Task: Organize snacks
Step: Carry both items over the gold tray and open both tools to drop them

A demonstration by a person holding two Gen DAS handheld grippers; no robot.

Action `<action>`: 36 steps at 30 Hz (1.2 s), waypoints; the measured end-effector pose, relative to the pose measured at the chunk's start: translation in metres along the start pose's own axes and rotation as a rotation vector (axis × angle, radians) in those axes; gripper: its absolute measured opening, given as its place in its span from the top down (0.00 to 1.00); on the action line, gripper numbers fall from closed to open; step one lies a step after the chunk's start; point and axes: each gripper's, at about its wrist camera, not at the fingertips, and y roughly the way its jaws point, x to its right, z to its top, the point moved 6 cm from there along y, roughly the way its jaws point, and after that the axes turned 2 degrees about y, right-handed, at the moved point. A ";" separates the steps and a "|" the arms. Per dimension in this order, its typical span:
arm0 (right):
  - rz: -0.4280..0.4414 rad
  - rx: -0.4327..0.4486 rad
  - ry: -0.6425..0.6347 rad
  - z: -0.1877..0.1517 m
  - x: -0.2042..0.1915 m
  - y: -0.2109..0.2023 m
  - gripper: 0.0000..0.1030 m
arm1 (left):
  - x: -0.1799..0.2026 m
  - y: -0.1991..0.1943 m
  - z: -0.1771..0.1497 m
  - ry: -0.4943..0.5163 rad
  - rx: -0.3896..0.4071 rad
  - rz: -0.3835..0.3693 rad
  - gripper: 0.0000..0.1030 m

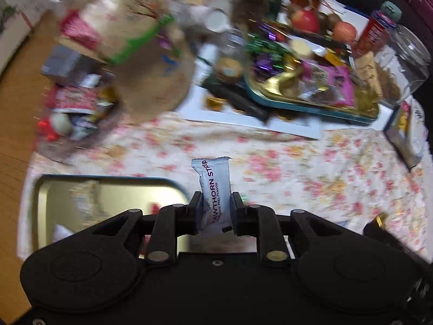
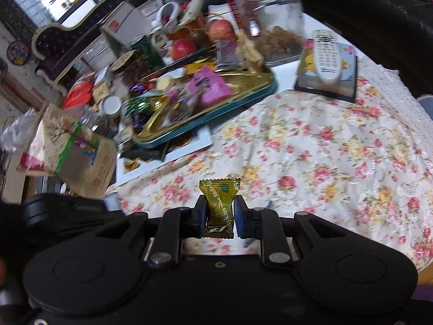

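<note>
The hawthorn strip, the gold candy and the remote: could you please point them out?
hawthorn strip [image 1: 213,189], left wrist view, printed wrapper middle.
gold candy [image 2: 219,203], right wrist view, wrapper front.
remote [image 2: 326,54], right wrist view, keypad.

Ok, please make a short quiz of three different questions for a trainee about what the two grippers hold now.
1. True or false: the left gripper holds a white Hawthorn Strip packet.
2. What colour is the candy wrapper in the right gripper?
3. The remote control rests on: A) a flat box, B) the glass jar, C) the teal tray.

Key: 1 true; 2 gold; 3 A.
</note>
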 end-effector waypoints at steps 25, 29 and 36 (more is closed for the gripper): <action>0.351 -0.230 -0.425 -0.137 -0.179 0.025 0.58 | -0.188 -0.014 -0.044 -0.214 -0.016 0.037 0.71; 0.341 -0.236 -0.441 -0.138 -0.178 0.026 0.57 | -0.181 -0.009 -0.045 -0.222 -0.044 -0.018 0.71; 0.150 -0.177 -0.471 -0.126 -0.152 0.035 0.54 | -0.150 -0.006 -0.046 -0.169 -0.075 -0.042 0.71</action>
